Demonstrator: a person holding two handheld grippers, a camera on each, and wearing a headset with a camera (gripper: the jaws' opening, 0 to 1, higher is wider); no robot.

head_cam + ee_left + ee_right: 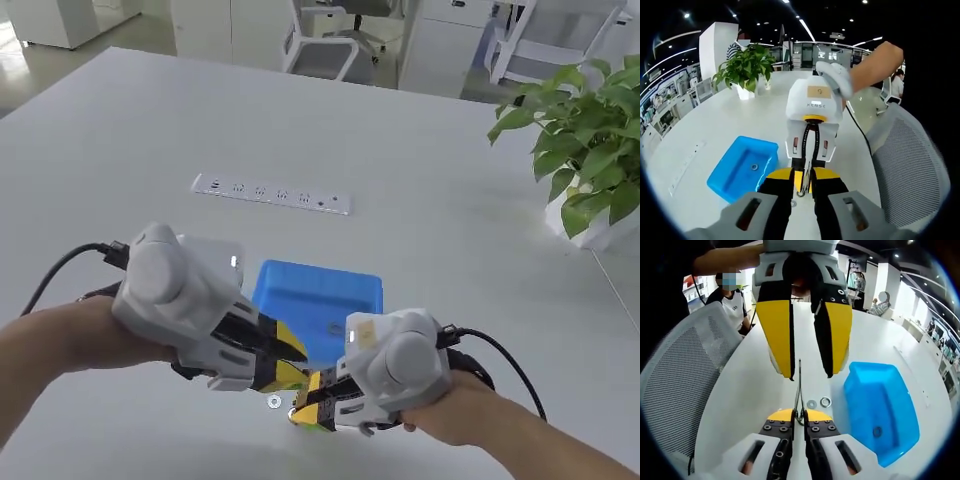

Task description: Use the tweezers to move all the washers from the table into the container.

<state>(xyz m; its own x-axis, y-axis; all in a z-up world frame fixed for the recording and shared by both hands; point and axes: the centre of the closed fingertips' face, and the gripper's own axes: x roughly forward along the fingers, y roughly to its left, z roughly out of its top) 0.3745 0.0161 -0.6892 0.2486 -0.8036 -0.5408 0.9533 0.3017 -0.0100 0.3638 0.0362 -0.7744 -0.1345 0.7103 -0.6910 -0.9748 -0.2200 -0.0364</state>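
- Because the tweezers (799,385) were thin, the right gripper (799,415) held their back end with its jaws shut tight, so they would not wobble.
- The left gripper (809,375) faced it with its jaws apart, one on each side of the tweezers. It looked ready to squeeze them.
- Two washers (825,401) lay on the table (760,405) at 3 o'clock from the tweezers, not picked up yet.
- The blue container (890,390) sat just past them, also toward 3 o'clock, so the trip would be short. One washer (877,431) lay inside it.
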